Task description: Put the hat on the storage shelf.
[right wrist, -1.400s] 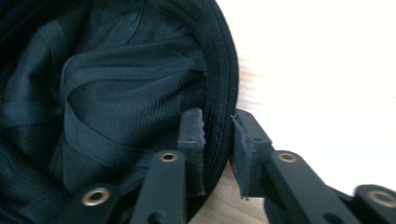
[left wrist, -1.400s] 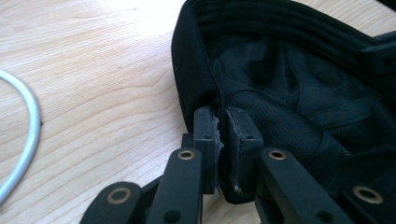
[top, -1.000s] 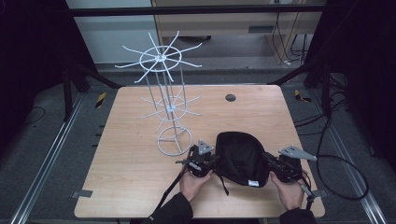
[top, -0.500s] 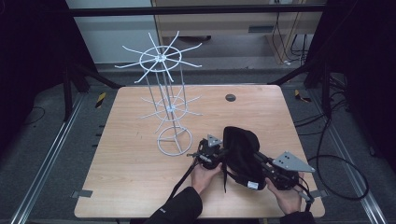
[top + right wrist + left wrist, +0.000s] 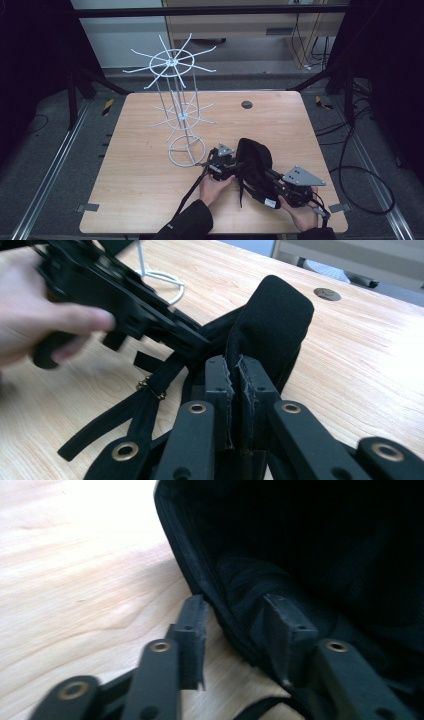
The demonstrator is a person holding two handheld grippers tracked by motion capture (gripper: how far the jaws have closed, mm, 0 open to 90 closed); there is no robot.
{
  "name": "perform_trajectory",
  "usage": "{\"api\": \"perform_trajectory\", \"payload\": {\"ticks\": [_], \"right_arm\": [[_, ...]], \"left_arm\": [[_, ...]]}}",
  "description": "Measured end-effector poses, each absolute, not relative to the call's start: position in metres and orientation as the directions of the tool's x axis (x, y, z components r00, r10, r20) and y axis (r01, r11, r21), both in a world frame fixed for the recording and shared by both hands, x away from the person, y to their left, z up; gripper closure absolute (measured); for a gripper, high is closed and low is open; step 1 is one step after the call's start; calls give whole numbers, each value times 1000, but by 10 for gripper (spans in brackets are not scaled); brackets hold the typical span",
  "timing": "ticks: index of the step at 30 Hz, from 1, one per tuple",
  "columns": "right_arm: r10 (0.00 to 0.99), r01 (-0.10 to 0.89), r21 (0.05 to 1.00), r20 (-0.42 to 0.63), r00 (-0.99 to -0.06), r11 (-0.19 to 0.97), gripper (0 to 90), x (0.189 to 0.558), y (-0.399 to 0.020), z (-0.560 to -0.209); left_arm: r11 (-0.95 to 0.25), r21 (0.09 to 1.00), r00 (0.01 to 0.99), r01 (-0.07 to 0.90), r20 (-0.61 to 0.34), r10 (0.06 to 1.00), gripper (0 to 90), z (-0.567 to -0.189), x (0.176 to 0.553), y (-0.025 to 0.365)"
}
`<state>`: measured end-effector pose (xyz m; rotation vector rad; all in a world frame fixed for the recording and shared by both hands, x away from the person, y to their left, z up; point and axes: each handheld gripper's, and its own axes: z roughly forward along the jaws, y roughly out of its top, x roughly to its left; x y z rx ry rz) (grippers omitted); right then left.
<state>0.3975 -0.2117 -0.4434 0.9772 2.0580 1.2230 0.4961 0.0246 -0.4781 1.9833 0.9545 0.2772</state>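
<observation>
A black cap stands on its edge on the wooden table, near the front right. My right gripper comes in from the lower right and is shut on the cap's fabric edge, its pads pinching it. My left gripper reaches the cap from the left. Its jaws have just been opening and now straddle the cap's rim, one fingertip outside over the table and the other inside, without pressing. Black straps trail from the cap.
A white wire rack with radiating hooks stands at the middle left, and its ring base is close to my left gripper. A dark round grommet sits toward the far edge. Bare table spreads to the left and right.
The cap went from lying flat between both grippers to standing on edge. My left gripper's jaws opened off it. My right gripper shifted left, still pinching the cap.
</observation>
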Motion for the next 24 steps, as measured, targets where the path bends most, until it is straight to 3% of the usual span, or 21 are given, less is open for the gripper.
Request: {"api": "perform_trajectory", "payload": {"ticks": [3,10,19,24], "right_arm": [[805,307,892,-99,-585,333,840,396,-209,-444],[799,313,890,-88,-595,332,828,394,-206,-446],[787,333,884,-61,-614,328,793,391,-199,-450],[782,334,883,-56,-620,328,783,390,-197,-451]], "left_arm": [[-279,807,690,520,-204,695,508,-460,486,37],[-229,843,717,488,-237,655,475,-431,471,38],[-189,843,740,503,-307,599,415,-425,467,17],[-200,840,741,504,-301,600,392,-428,470,9]]}}
